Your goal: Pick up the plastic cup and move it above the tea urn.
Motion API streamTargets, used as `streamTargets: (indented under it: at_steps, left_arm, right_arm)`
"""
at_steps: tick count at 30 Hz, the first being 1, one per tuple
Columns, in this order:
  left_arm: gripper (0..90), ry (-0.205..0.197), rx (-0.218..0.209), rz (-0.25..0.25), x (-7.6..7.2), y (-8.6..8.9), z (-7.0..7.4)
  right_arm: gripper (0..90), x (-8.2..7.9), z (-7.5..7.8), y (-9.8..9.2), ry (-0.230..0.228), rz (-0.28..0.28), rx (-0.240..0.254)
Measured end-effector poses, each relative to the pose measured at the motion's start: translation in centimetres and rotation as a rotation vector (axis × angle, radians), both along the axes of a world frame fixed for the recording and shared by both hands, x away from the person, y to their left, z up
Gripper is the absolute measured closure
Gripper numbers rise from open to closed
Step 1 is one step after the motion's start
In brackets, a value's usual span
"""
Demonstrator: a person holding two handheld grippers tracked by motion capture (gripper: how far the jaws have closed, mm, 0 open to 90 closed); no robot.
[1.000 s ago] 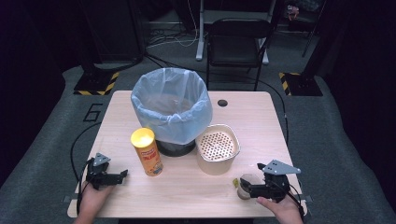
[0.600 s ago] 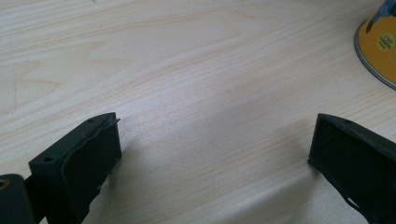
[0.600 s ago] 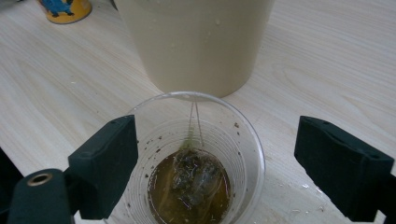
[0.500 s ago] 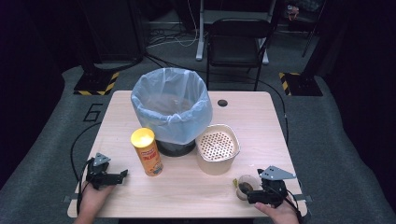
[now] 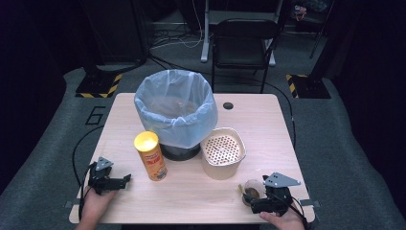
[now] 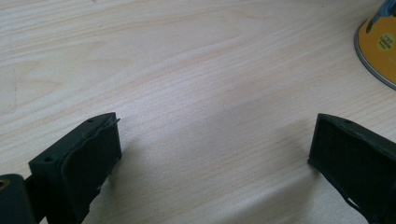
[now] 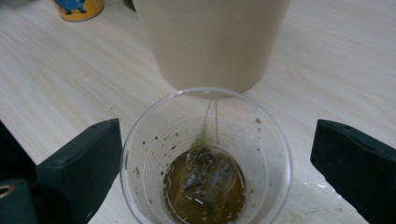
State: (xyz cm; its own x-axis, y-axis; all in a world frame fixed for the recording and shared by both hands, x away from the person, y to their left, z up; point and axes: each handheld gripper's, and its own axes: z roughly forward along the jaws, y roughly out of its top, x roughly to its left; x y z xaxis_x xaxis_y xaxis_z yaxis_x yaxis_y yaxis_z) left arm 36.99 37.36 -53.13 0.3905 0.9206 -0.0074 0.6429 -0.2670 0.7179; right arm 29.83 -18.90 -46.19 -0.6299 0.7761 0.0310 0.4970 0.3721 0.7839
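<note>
A dim room with dark carpet and a black chair [image 5: 244,40] is seen behind a pale wooden table [image 5: 268,120]. At mid-table a bin lined with a light blue bag [image 5: 174,108] is stood, with a yellow-lidded snack can [image 5: 150,155] just beside its near left and a beige perforated container [image 5: 222,153] just beside its near right. The clear plastic cup [image 7: 205,158] is set upright on the table near the front right corner, close in front of the beige container; a little brown liquid and a soaked tea bag [image 7: 205,179] with its string lying up the far wall are seen in its bottom. The right gripper [image 7: 215,158] is held at the cup, its jaws just opened wide and now set apart on either side of the rim; the left-hand jaw looks very near the cup wall, though contact cannot be told for sure, and the other is well clear. The left gripper [image 6: 215,158] is rested low near the front left corner, jaws spread wide over bare wood, nothing between them, with the snack can's base off to one side.
</note>
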Motion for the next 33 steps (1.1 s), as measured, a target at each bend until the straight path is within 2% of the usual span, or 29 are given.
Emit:
streamTargets:
  at_steps: [3, 8, 14, 20, 22, 33]
  left_arm:
    - [2.0, -0.001, -0.001, 0.0, 0.0, 0.0, 0.0]
    - [2.0, -0.004, 0.002, -0.002, 0.0, 0.0, 0.0]
    - [2.0, -0.004, 0.002, -0.002, 0.0, 0.0, 0.0]
    - [2.0, -0.003, 0.002, -0.004, 0.1, 0.0, 0.0]
    - [2.0, -0.003, 0.002, -0.004, 0.1, 0.0, 0.0]
    - [2.0, 0.0, 0.0, -0.003, 0.0, 0.0, 0.0]
  right_arm:
    - [4.6, -0.1, -0.5, 0.1, 0.004, 0.002, -0.015]
    - [13.0, -0.4, -1.1, 0.2, 0.003, 0.012, -0.006]
    - [14.1, -0.7, -2.1, 0.6, 0.001, 0.012, -0.023]
    - [19.9, -0.6, -2.4, 0.7, -0.002, 0.018, -0.031]
    - [27.4, -0.5, -2.4, 0.6, -0.013, 0.022, -0.032]
    - [27.0, -0.2, -2.3, 0.5, -0.001, 0.024, -0.014]
